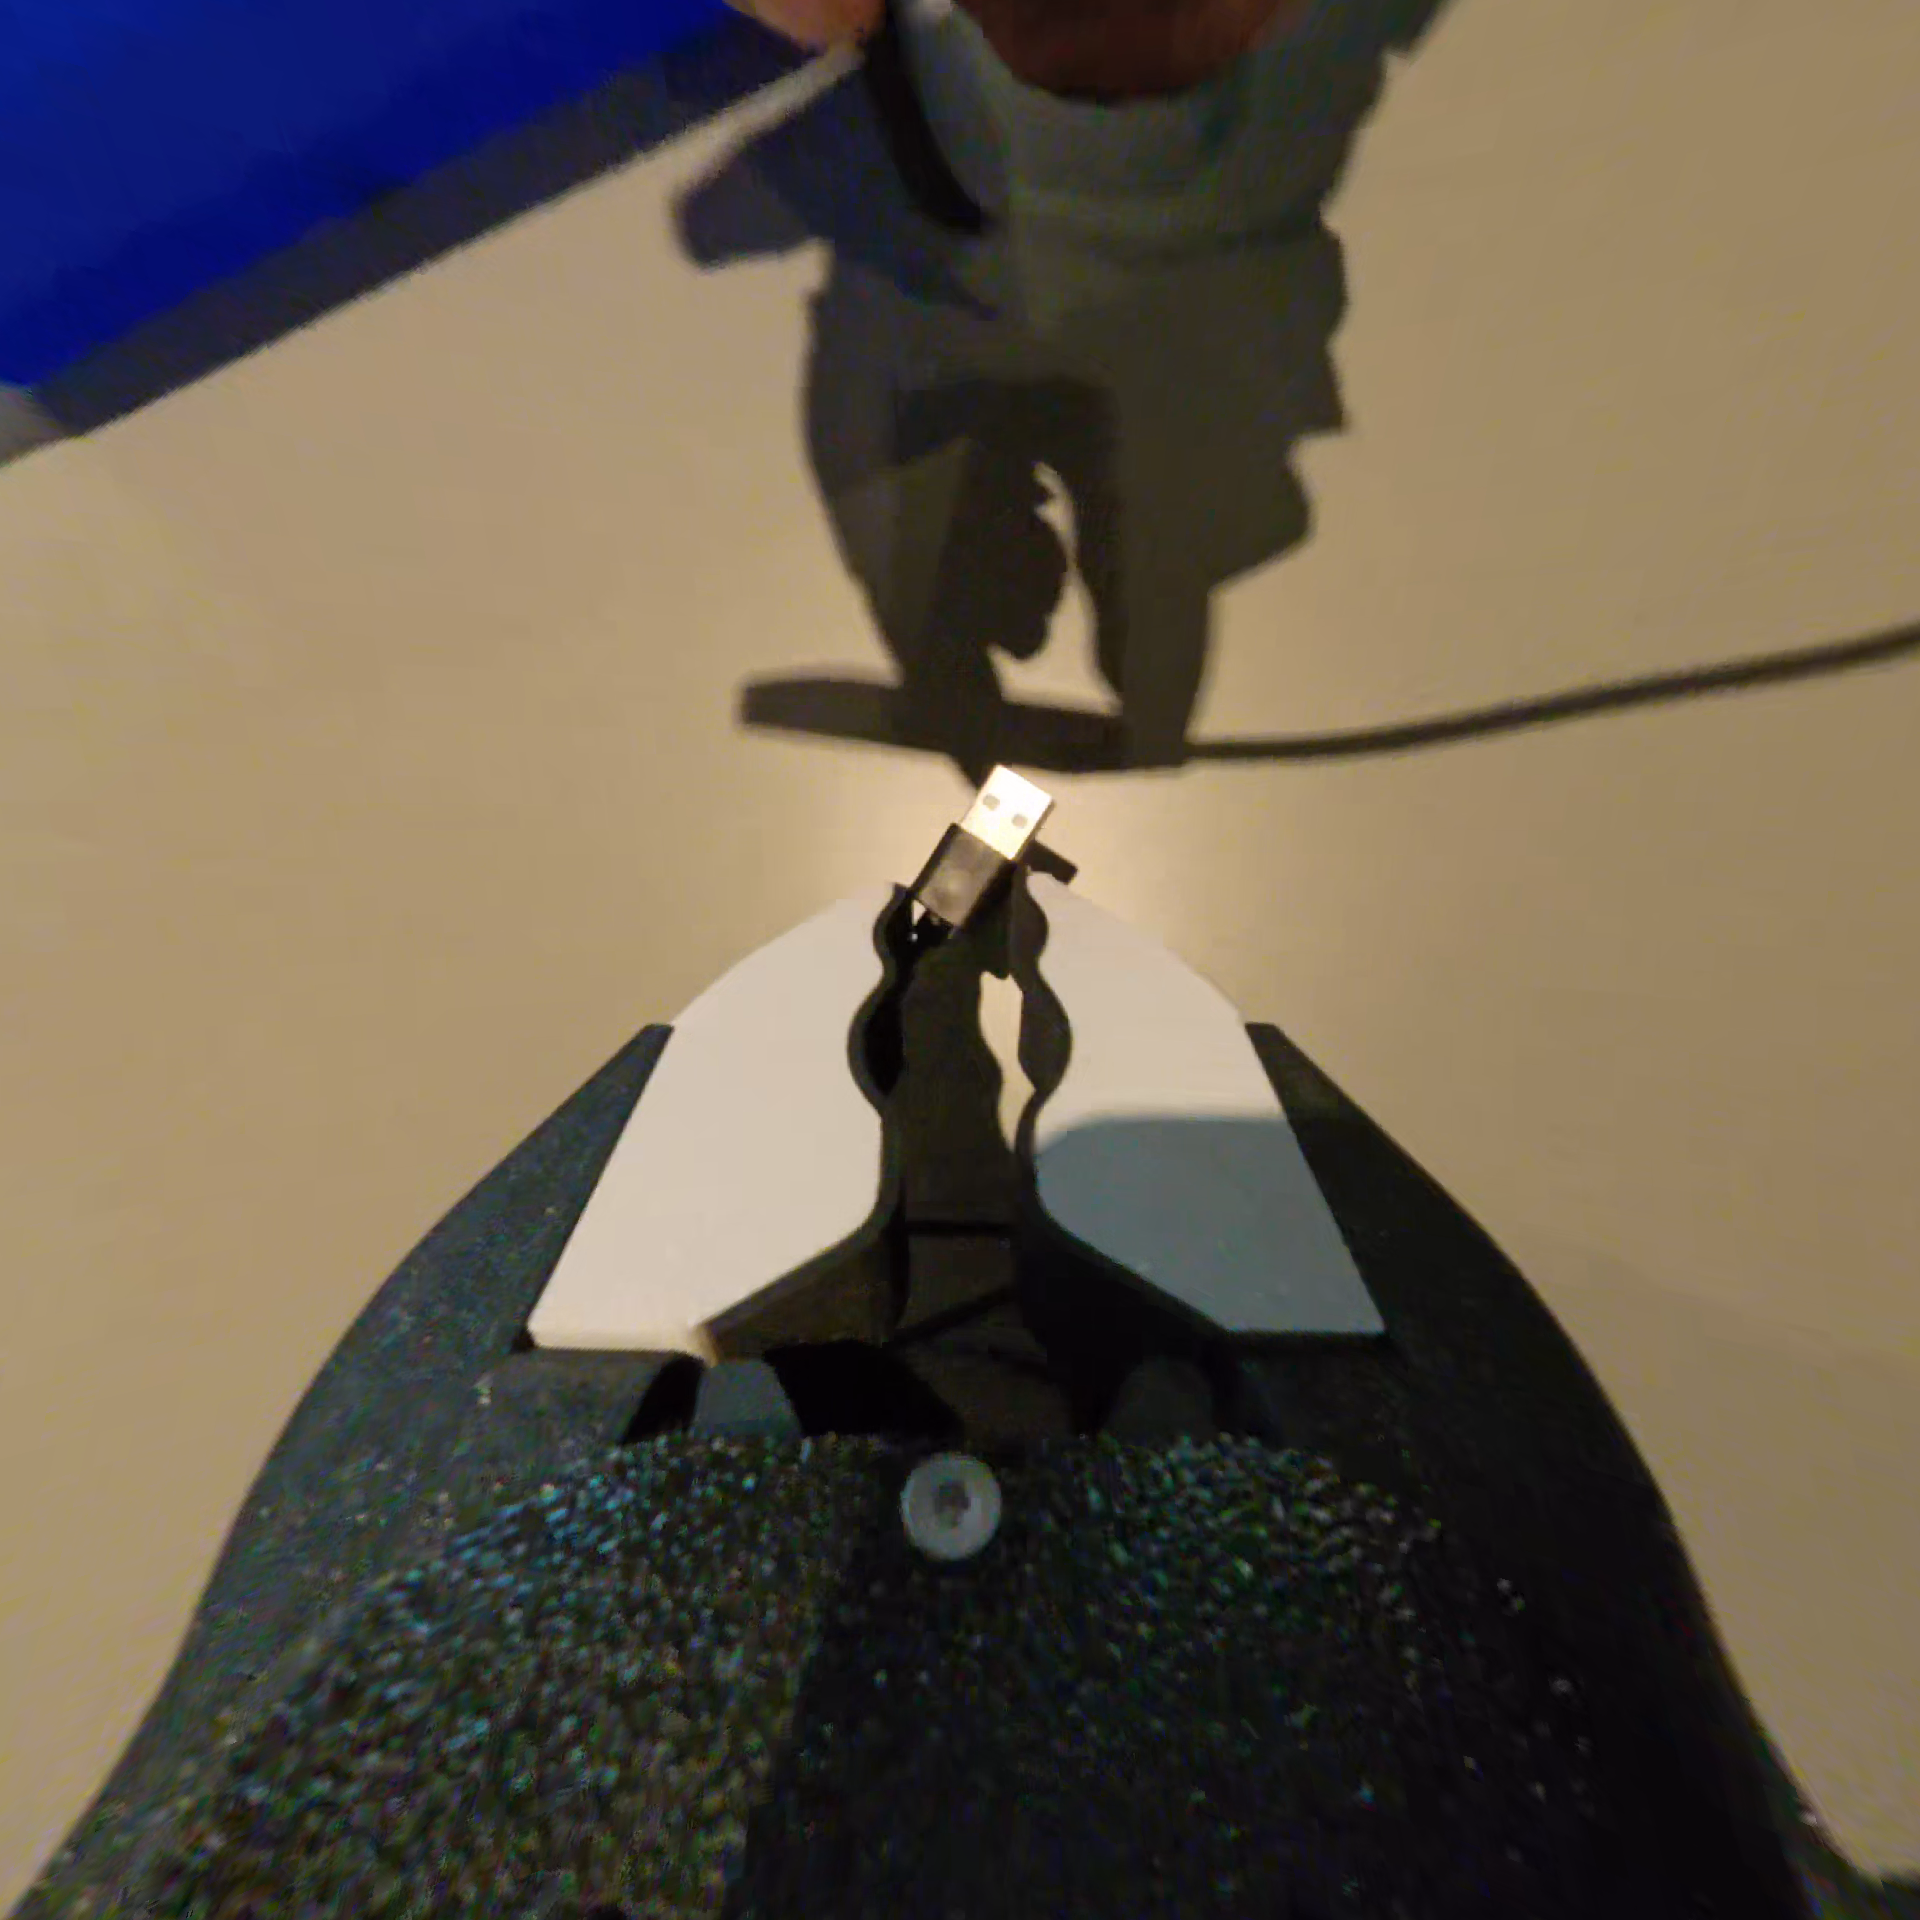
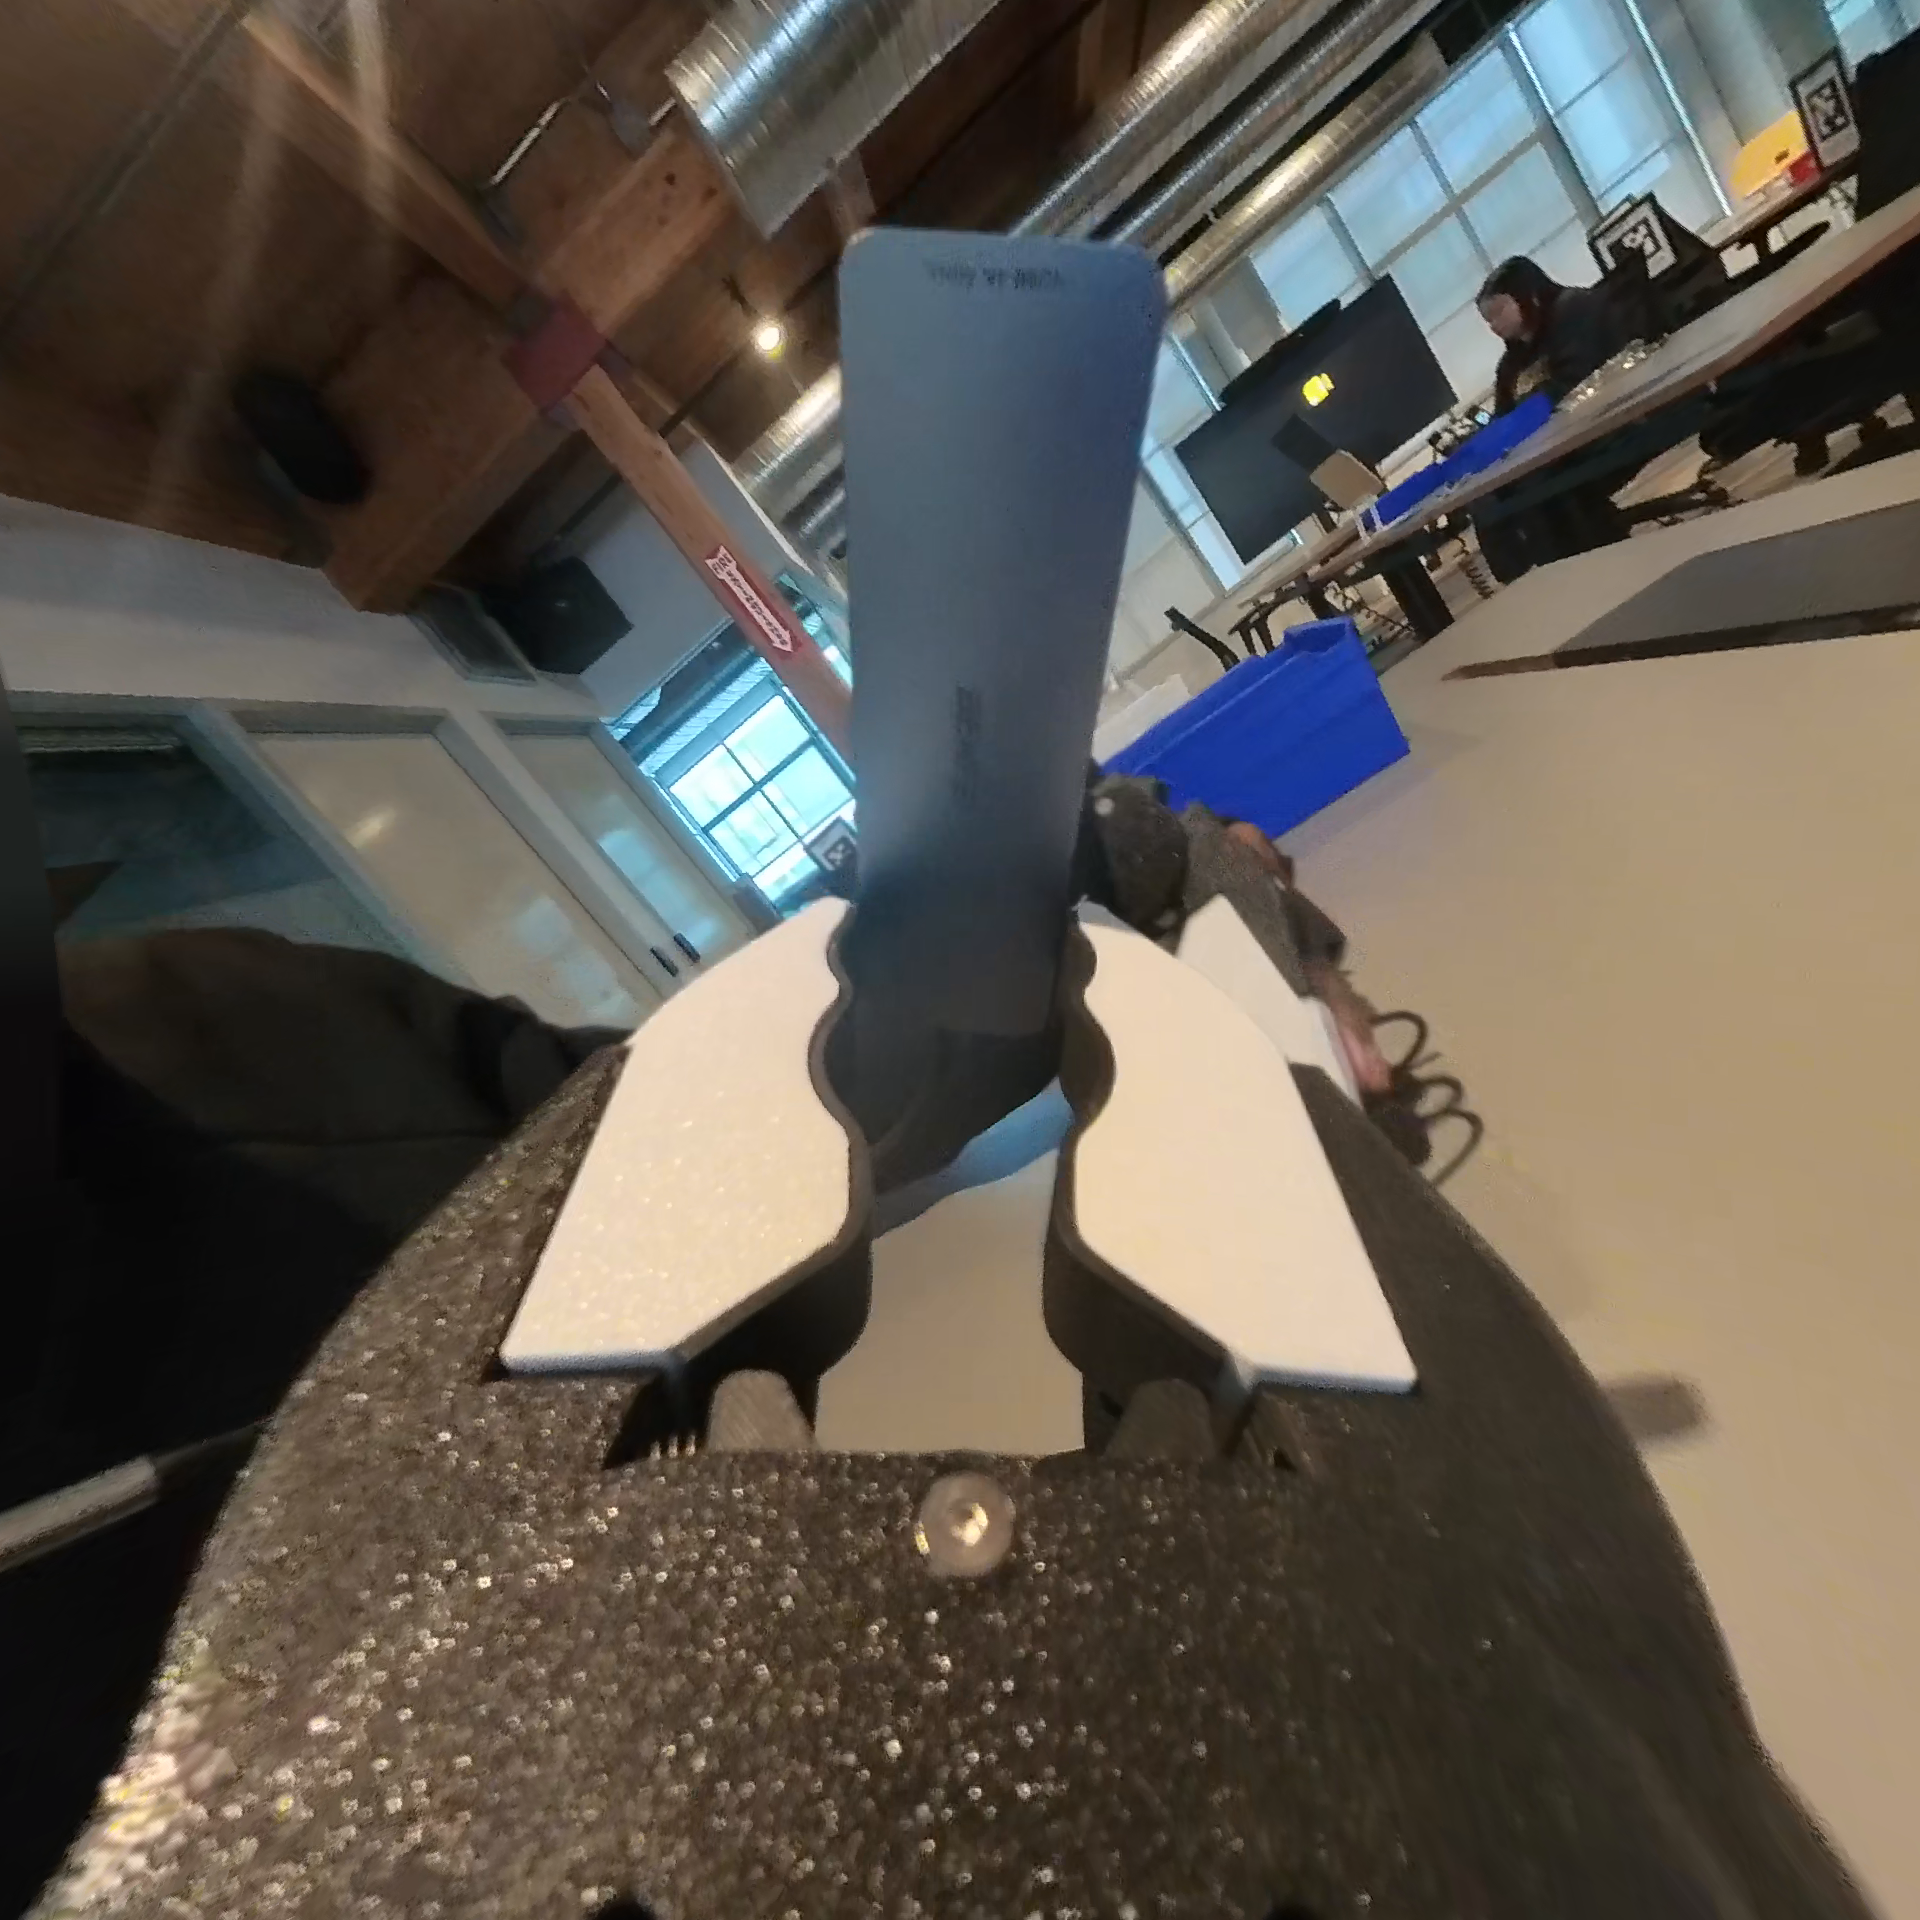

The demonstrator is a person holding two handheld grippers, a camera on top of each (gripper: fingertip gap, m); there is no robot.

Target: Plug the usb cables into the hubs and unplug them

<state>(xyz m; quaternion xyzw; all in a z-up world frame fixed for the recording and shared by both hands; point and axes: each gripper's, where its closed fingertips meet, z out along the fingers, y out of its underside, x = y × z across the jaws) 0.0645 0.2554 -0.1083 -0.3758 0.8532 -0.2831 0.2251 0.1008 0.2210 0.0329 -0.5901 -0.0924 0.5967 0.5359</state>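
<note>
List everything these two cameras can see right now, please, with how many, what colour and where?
USB plug: one, black body with silver tip, sticking out past the left gripper's fingertips, above the table.
Hub: one, flat grey-blue slab, standing up out of the right gripper.
Cable: one, dark, lying across the table at the right.
Table: one, beige, under both grippers.
Bins: blue, one on the table behind the hub, more on far desks.
Monitors: dark, on far desks.
Person: one, seated at a far desk.
Left gripper: black with white pads, closed on the plug.
Right gripper: same colours, clamped on the hub.
</note>
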